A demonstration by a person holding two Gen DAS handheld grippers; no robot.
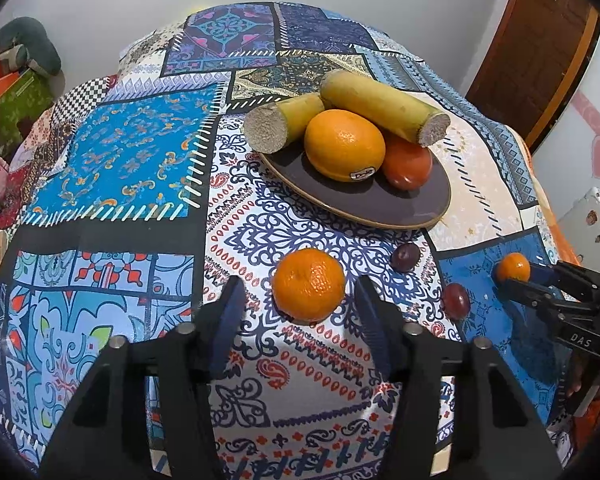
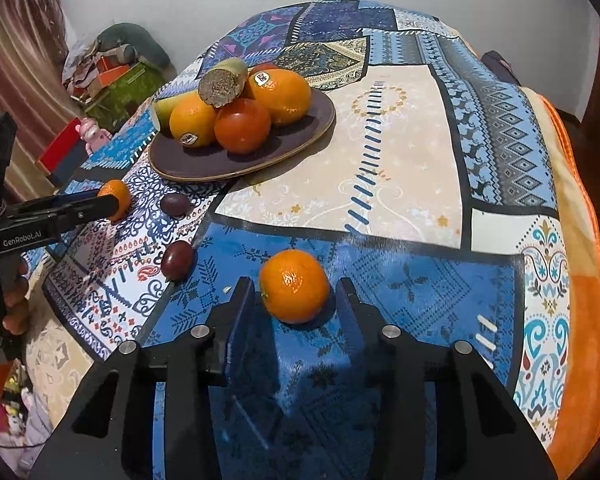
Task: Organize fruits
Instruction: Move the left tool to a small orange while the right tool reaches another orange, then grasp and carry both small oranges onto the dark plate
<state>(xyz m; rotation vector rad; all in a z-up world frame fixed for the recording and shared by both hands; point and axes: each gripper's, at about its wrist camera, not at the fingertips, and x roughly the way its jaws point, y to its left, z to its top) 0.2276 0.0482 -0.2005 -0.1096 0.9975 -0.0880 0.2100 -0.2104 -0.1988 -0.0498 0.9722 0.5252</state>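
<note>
A dark purple plate holds two yellow-green cut stalks, stickered oranges and a red tomato. My left gripper is open, its fingers on both sides of a mandarin on the cloth. My right gripper is open around a second mandarin, which also shows in the left wrist view. Two dark purple fruits lie between the mandarins.
A patchwork cloth covers the table. An orange blanket hangs at the right edge. Boxes and clutter stand on the floor to the left, a wooden door at the right.
</note>
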